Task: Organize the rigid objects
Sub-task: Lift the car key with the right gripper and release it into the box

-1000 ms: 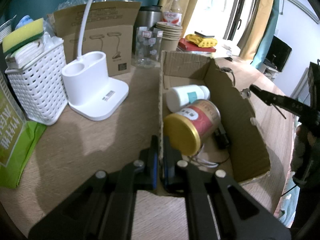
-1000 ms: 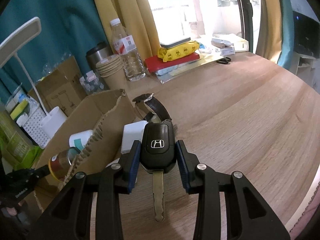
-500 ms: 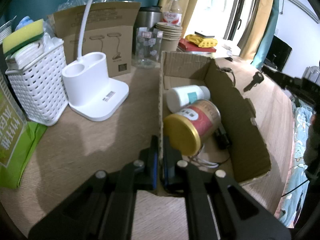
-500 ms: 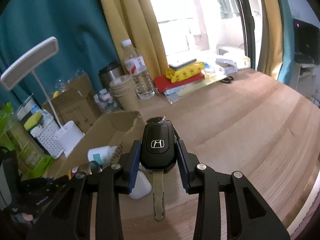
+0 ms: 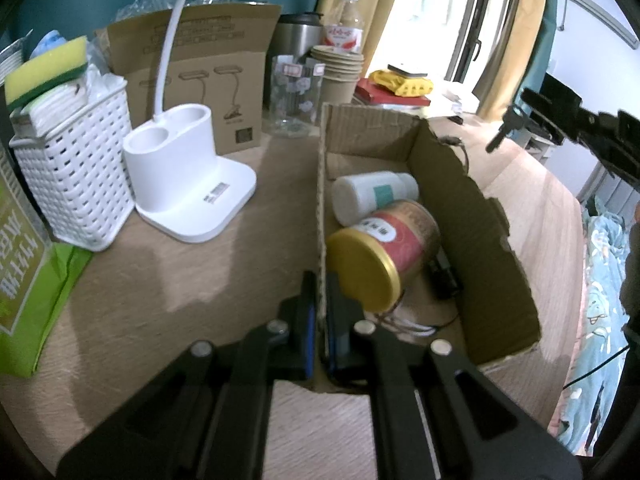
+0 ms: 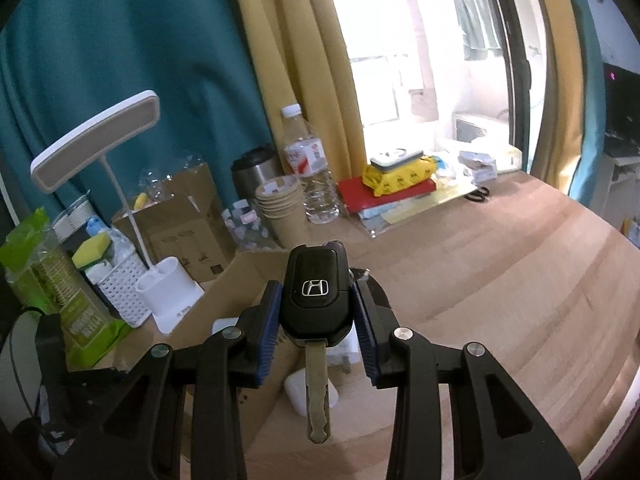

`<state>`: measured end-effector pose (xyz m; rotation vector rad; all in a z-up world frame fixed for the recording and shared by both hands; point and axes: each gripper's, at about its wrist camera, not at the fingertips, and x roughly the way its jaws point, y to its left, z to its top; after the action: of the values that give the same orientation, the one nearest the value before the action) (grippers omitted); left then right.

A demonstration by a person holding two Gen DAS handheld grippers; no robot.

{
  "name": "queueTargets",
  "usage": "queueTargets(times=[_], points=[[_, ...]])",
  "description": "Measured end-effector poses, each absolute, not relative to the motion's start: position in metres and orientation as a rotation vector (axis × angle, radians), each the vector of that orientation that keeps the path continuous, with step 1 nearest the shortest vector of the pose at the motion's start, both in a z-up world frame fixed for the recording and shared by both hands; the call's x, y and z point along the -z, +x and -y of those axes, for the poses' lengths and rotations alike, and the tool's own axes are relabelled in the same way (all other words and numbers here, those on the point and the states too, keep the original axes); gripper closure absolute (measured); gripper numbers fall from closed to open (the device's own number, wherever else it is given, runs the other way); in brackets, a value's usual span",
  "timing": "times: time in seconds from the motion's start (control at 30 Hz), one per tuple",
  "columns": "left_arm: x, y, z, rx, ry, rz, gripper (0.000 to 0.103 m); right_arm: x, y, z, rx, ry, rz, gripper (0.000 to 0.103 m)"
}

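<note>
My right gripper (image 6: 318,312) is shut on a black Honda car key (image 6: 316,300), blade pointing back toward the camera, held high above the table. It shows in the left wrist view (image 5: 516,114) up at the right, above the open cardboard box (image 5: 472,208). My left gripper (image 5: 320,292) is shut on the box's near-left wall. Inside the box lie a red can with a gold lid (image 5: 384,252), a white bottle (image 5: 372,196) and a black cable (image 5: 442,280).
A white lamp base (image 5: 188,184), a white basket with a sponge (image 5: 76,176), a green pack (image 5: 24,272), a glass (image 5: 294,96), paper cups (image 5: 338,72) and a water bottle (image 5: 344,28) stand behind and left of the box. A white object (image 6: 298,394) lies under the key.
My right gripper has lifted the key up off the table, higher and over toward the box. The left gripper has kept its hold on the box wall.
</note>
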<state>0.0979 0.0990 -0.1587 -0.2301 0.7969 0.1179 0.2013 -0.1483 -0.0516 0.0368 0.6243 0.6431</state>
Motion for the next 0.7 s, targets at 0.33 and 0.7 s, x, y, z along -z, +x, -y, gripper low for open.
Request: queueTargets(times=[0.33,0.7], points=[[0.16,0.098,-0.099,-0.111,-0.238,-0.793,0.099,0.047,0.208,0.107,-0.712,0.0,-0.622,0.066],[0.16,0.097,-0.101,-0.105,-0.247,-0.789,0.099,0.06,0.227,0.072,-0.774,-0.059,-0.669,0.066]])
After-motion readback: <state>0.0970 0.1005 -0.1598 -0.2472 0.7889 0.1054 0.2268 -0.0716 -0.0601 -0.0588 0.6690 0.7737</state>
